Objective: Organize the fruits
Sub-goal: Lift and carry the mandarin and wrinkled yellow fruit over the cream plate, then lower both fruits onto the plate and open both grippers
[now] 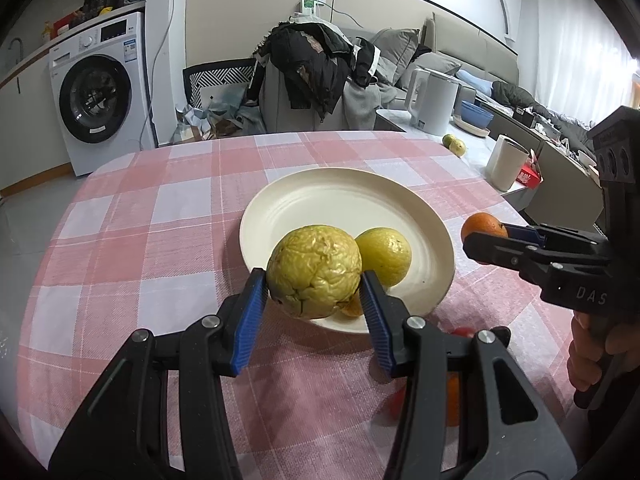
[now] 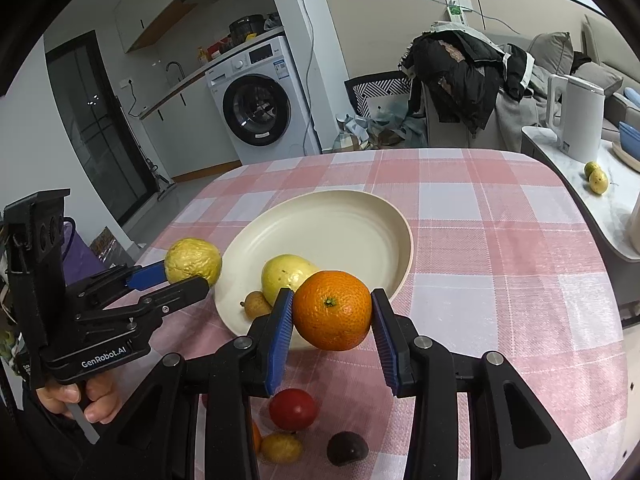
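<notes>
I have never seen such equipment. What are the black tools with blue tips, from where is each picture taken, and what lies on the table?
No robot here: a person holds a trigger-style two-finger clamp in each hand. Each clamp carries a camera looking along its fingers, one picture per clamp. The left gripper pinches a wrinkled yellow-green fruit; the right gripper pinches an orange. Both hover by the near rim of a cream plate on a pink checked tablecloth. The plate holds a smooth yellow fruit and a small brownish fruit. Still on the cloth: a red tomato, a small yellow fruit and a dark fruit.
</notes>
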`<state>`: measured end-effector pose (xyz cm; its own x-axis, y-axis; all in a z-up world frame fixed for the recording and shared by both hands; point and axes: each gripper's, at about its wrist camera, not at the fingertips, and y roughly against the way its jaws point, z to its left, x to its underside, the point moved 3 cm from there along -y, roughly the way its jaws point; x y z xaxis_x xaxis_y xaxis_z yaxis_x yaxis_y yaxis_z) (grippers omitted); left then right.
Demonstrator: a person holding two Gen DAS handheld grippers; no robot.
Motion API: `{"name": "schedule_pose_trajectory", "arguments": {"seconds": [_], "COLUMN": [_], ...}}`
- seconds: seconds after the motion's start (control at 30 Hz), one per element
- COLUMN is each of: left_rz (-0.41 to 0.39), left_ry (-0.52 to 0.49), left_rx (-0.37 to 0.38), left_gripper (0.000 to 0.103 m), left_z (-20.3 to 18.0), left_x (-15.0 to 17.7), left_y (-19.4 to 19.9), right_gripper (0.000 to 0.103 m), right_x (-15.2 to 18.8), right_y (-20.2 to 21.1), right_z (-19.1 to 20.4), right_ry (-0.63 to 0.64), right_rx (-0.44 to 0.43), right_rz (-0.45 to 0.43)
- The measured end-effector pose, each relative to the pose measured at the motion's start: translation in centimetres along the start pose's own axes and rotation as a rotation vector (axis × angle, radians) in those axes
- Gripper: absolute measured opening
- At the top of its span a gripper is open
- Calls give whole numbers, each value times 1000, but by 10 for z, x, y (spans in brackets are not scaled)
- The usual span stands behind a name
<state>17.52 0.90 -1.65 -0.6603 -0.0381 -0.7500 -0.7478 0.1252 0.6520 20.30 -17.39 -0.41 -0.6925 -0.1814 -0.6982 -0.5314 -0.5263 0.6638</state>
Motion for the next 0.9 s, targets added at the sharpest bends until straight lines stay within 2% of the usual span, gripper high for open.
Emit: {"name": "schedule_pose_trajectory", "arguments": {"seconds": [0.6,0.9], "left_rz": [41,56], "left_ry": [-6,-14], "left_rx": [-16,-20], "left_gripper": [45,45], "left_z": [10,13], "left_x": [-3,0], "left_y": [-39,-50], "right_gripper": [40,40], "right_x": [-1,-2], "right_y": [-32,-42], "right_z": [-3,-9], "right_ry": [-14,-15], "right_rx": [-7,16], "right_rz": [37,45]}}
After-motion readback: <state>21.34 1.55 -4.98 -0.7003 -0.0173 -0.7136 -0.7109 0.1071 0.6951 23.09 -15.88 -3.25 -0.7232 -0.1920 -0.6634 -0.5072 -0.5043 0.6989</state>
